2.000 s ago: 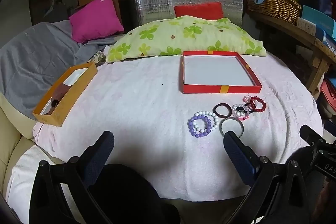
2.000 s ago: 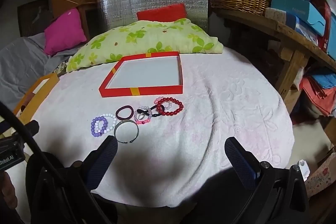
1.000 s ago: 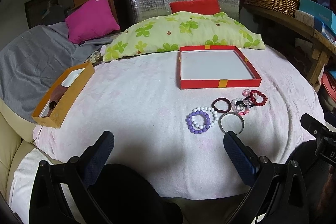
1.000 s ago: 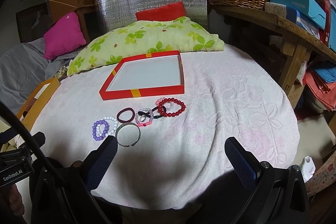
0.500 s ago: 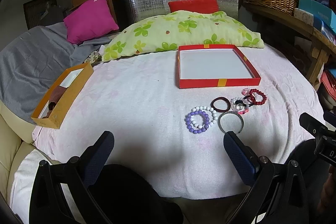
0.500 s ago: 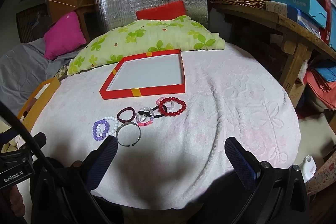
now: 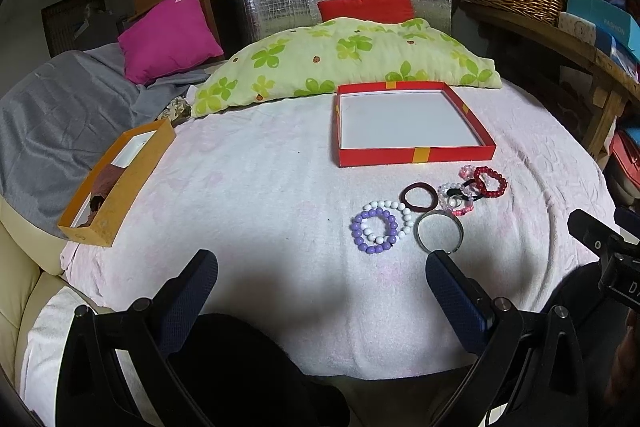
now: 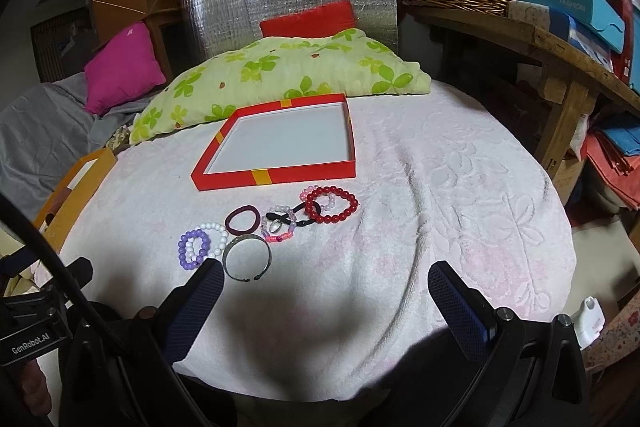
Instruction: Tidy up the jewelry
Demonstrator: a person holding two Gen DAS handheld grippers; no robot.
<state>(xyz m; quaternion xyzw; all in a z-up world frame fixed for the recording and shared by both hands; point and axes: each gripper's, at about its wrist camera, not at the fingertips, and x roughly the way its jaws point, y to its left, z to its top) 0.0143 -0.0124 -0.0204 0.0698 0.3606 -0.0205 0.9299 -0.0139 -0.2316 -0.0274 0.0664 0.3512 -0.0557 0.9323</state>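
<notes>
Both grippers hover wide apart and empty over the near edge of the bench: left gripper (image 7: 320, 279), right gripper (image 8: 326, 287). Just past them, on the pink towel (image 8: 440, 211), lies the jewelry in a loose row: silver bangle (image 8: 247, 257), purple bead bracelet (image 8: 193, 249) overlapping a white one (image 8: 216, 233), maroon hair tie (image 8: 243, 219), then the red bead bracelet (image 8: 331, 205). Beyond sits the red tray (image 8: 280, 177), nothing in it. Furthest back, a green floral pillow (image 7: 340, 59).

Bracelets (image 7: 428, 211) are lying in a row near the tray (image 7: 412, 153), with the pillow (image 7: 340, 63) lying farther behind.
</notes>
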